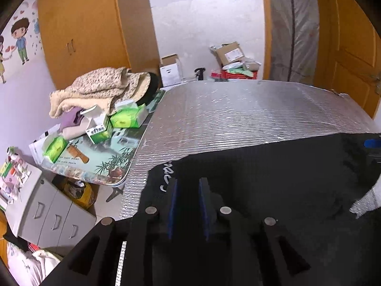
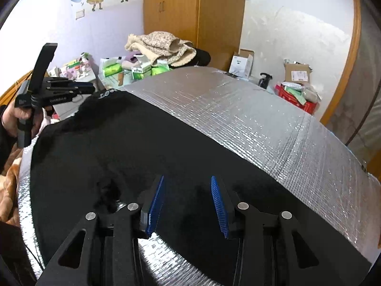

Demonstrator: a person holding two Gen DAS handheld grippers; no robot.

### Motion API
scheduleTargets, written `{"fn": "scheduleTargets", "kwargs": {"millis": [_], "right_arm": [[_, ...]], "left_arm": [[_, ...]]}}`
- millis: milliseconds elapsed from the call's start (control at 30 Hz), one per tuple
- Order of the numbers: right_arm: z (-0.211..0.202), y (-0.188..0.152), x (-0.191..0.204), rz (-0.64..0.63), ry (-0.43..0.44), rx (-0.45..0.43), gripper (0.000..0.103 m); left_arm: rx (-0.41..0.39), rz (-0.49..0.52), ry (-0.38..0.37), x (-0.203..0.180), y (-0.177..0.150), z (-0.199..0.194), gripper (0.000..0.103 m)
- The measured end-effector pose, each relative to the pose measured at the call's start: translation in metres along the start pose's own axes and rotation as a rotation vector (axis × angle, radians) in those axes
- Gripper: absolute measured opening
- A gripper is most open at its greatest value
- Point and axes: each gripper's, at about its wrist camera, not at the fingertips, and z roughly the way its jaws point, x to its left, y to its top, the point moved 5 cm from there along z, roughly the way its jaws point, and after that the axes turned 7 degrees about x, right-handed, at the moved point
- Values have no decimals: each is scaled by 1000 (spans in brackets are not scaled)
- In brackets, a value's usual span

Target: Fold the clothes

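Note:
A black garment (image 1: 273,178) (image 2: 142,143) lies spread flat on a silver foil mat (image 1: 238,119) (image 2: 262,119). White lettering (image 1: 166,174) (image 2: 107,93) marks its far left corner. My left gripper (image 1: 188,183) hovers just above that corner with its blue pads apart and only the dark cloth showing behind the gap. In the right wrist view the left gripper (image 2: 91,87) reaches in from the left, held by a person's hand (image 2: 14,116). My right gripper (image 2: 187,178) stands wide open over the garment's near edge, nothing pinched between its blue pads.
Left of the mat, a low table (image 1: 107,166) carries green tissue packs (image 1: 126,119) and a beige blanket (image 1: 95,88). A grey drawer cabinet (image 1: 47,214) stands below it. Cardboard boxes (image 1: 231,52) and a red crate (image 2: 300,100) sit beyond the mat's far edge.

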Motion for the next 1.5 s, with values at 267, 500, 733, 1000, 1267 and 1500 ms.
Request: {"fn": "scheduleTargets", "kwargs": {"millis": [267, 500, 733, 1000, 1267, 1500], "right_arm": [[32, 15, -24, -1, 23, 32, 42], [65, 26, -44, -29, 23, 70, 42], [88, 29, -62, -32, 48, 100, 42], [93, 26, -66, -27, 88, 115, 42], [93, 27, -63, -31, 61, 113, 4], [75, 33, -62, -31, 28, 57, 4]], "left_arm": [[52, -36, 0, 18, 13, 41, 24], [86, -59, 23, 31, 22, 67, 28], [147, -49, -3, 32, 18, 89, 30], [208, -83, -24, 35, 14, 108, 31], [210, -53, -47, 28, 14, 107, 7], [97, -57, -10, 29, 25, 79, 1]]}}
